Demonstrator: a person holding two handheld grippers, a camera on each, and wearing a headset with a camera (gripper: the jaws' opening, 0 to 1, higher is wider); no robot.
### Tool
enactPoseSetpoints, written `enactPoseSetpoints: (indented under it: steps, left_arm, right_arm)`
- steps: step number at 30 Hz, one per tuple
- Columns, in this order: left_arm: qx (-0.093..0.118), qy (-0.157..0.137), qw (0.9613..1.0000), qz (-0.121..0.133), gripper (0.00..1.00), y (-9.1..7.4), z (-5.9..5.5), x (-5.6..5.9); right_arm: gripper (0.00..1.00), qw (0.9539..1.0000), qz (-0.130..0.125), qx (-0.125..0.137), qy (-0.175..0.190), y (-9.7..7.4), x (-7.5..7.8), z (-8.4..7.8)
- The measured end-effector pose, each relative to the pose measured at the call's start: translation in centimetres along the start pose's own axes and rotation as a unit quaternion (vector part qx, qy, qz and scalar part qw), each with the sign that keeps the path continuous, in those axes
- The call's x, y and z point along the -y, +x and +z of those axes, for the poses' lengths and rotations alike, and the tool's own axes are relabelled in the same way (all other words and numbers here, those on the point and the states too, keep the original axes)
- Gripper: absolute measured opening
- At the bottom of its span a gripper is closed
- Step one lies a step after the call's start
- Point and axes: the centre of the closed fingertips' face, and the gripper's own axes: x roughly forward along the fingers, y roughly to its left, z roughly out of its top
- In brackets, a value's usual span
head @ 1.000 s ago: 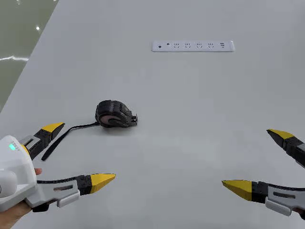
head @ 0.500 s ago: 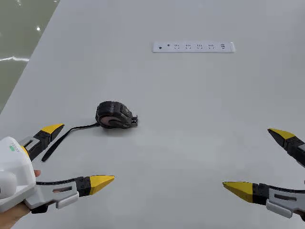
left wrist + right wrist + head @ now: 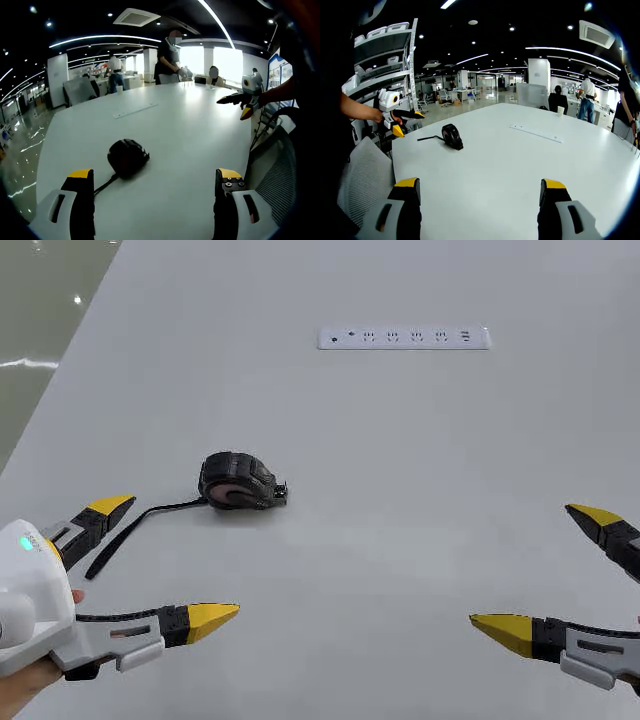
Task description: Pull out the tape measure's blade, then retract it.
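Both sets of jaws gape empty, with the tape measure (image 3: 240, 481) on the table (image 3: 420, 460) just ahead of the left gripper (image 3: 180, 557) jaws and well apart from the right gripper (image 3: 522, 564); it looks compact, rigid and probably hefty, so clamp across its flat sides and pinch the blade hook (image 3: 283, 488).

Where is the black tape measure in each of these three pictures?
Head view: tape measure left of centre, mid-height.
Left gripper view: tape measure lower left of centre, just above the jaws.
Right gripper view: tape measure left of centre, mid-height.
Shared landmark: the long white power strip.
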Motion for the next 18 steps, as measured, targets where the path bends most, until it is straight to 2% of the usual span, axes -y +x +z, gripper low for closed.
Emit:
enactPoseSetpoints:
  steps: [3, 9, 18]
  left_arm:
    - [-0.003, 0.005, 1.0, -0.004, 0.99, 0.2, 0.2, 0.0]
    - [-0.008, 0.012, 0.9999, -0.007, 0.99, 0.5, 0.6, -0.7]
    - [-0.019, 0.019, 0.9995, -0.019, 0.99, 1.1, 0.6, -1.1]
  right_arm:
    - [0.99, 1.0, 0.005, -0.005, -0.002, 0.2, -0.1, 0.1]
    - [0.97, 0.9997, 0.017, -0.012, -0.009, 0.5, 0.1, 0.3]
    - [0.97, 0.999, 0.032, -0.023, -0.02, 1.0, 0.1, 0.6]
